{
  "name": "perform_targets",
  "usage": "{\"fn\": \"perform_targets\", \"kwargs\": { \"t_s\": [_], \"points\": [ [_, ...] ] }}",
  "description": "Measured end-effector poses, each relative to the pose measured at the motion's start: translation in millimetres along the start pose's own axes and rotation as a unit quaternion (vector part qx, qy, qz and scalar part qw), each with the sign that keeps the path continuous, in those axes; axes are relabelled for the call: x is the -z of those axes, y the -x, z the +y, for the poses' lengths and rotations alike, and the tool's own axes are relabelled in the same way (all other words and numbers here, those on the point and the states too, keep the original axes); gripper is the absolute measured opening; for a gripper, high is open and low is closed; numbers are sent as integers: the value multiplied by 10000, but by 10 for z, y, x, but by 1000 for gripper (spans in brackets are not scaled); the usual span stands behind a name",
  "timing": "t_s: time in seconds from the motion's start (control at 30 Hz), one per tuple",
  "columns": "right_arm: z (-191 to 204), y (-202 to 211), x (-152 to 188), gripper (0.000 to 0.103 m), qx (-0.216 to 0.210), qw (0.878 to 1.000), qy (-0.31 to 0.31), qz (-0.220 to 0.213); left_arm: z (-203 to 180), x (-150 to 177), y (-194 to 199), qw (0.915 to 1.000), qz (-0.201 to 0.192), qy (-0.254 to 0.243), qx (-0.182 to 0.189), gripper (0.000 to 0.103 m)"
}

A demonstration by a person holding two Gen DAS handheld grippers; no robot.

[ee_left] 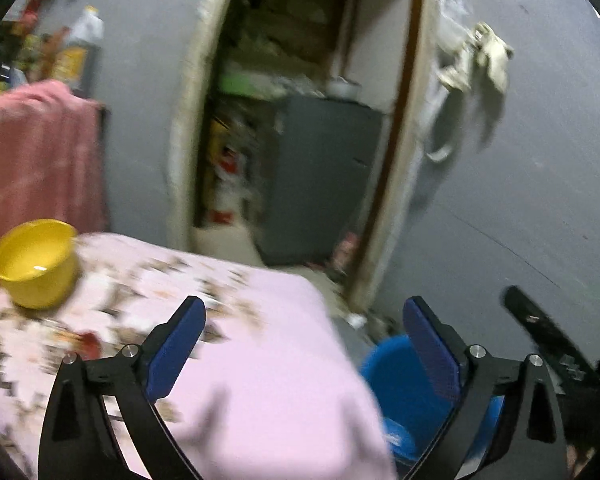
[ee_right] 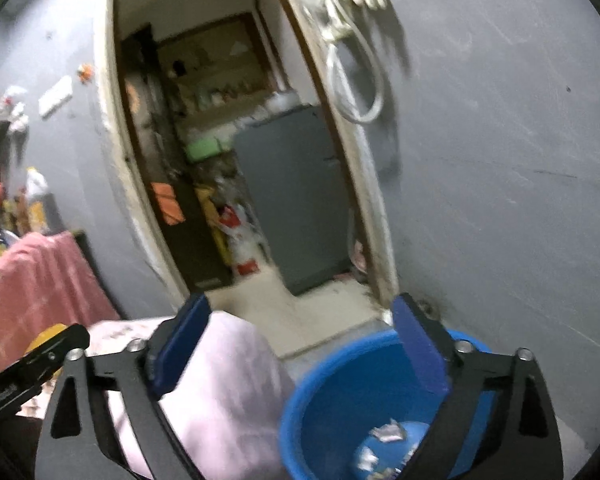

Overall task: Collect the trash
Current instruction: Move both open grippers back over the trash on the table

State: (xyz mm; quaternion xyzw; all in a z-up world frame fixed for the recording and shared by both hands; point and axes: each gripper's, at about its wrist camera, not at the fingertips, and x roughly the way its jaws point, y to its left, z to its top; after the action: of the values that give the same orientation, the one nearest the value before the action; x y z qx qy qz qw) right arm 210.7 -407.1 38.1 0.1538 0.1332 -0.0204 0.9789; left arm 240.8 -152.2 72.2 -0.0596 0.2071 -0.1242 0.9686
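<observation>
A blue bucket (ee_right: 340,408) stands on the floor beside the table, with crumpled scraps of trash (ee_right: 386,432) lying in its bottom. It also shows in the left wrist view (ee_left: 396,392), partly behind the right finger. My right gripper (ee_right: 300,312) is open and empty, held above the bucket's rim and the table corner. My left gripper (ee_left: 304,314) is open and empty above the pink floral tablecloth (ee_left: 260,360). A yellow bowl (ee_left: 34,262) sits on the table at the far left.
An open doorway (ee_right: 228,160) lies ahead, with a grey fridge (ee_right: 300,196) and cluttered shelves inside. Grey walls stand on both sides. A pink towel (ee_left: 32,160) hangs at left. Bottles (ee_left: 80,48) stand behind it. Gloves (ee_left: 484,56) hang by the door frame.
</observation>
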Motion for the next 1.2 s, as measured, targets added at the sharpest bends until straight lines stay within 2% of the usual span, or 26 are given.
{"fn": "perform_targets", "kwargs": {
  "t_s": [0.13, 0.33, 0.53, 0.67, 0.93, 1.07, 1.2],
  "points": [
    [248, 141, 13, 103, -434, 9979, 179, -456, 309, -31, 259, 9978, -389, 85, -526, 100],
    [696, 330, 91, 103, -1114, 9868, 506, -1061, 660, 24, 681, 9902, -911, 231, -1031, 101],
    [1064, 415, 212, 103, -1570, 9746, 875, -1337, 935, 135, 1048, 9797, -1343, 145, -1478, 101],
    [1296, 420, 311, 103, -1716, 9676, 1221, -1389, 1068, 224, 1197, 9753, -1454, -18, -1665, 101],
    [1608, 344, 512, 103, -1892, 9589, 1738, -1201, 1399, 408, 1257, 9718, -1305, 5, -1963, 101],
    [1717, 288, 610, 103, -1941, 9569, 1928, -972, 1525, 493, 1213, 9739, -1089, -64, -1989, 101],
    [1822, 152, 705, 103, -1913, 9555, 2164, -598, 1610, 563, 1077, 9798, -657, -115, -1883, 101]
  ]
}}
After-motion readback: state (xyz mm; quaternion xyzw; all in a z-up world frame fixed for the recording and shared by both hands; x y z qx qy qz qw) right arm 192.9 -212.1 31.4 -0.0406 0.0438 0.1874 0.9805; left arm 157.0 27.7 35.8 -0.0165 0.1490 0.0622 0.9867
